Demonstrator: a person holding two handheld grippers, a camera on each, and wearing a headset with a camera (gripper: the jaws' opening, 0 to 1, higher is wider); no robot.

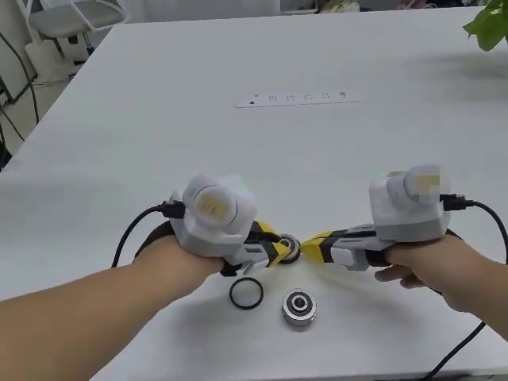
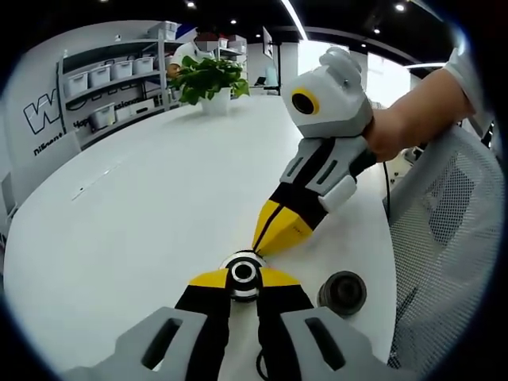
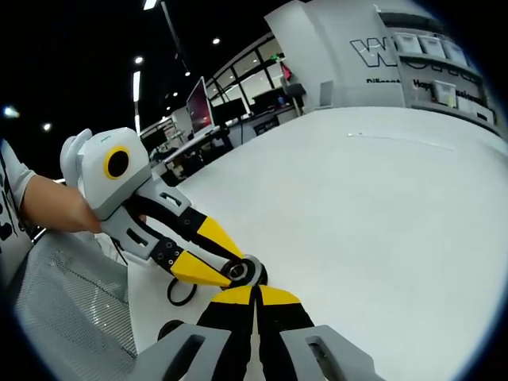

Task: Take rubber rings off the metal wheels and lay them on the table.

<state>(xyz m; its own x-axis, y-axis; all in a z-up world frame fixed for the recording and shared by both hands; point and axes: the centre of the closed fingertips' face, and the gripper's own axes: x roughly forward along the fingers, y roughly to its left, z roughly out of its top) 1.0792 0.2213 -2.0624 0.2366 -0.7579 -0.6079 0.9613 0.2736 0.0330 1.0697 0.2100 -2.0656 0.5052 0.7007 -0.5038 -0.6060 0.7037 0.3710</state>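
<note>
My left gripper (image 1: 283, 250) (image 2: 243, 278) is shut on a small metal wheel (image 1: 289, 247) (image 2: 243, 268) (image 3: 244, 273) with a dark rubber rim, held just above the table. My right gripper (image 1: 308, 245) (image 3: 254, 292) faces it with its jaws together, the tips touching the wheel's rim. Whether they pinch the rubber is hidden. In the left gripper view the right gripper (image 2: 259, 241) comes in from the upper right. A loose black rubber ring (image 1: 246, 293) (image 3: 181, 291) lies on the table below the left gripper. A bare metal wheel (image 1: 299, 306) (image 2: 343, 292) lies beside the ring.
The white table (image 1: 262, 159) stretches far ahead, with a flat white power strip (image 1: 295, 99) on it. A potted plant (image 1: 488, 28) (image 2: 208, 78) stands at the far right corner. The table's near edge (image 1: 317, 373) runs close behind the ring and wheel. A mesh chair (image 2: 444, 238) is at the side.
</note>
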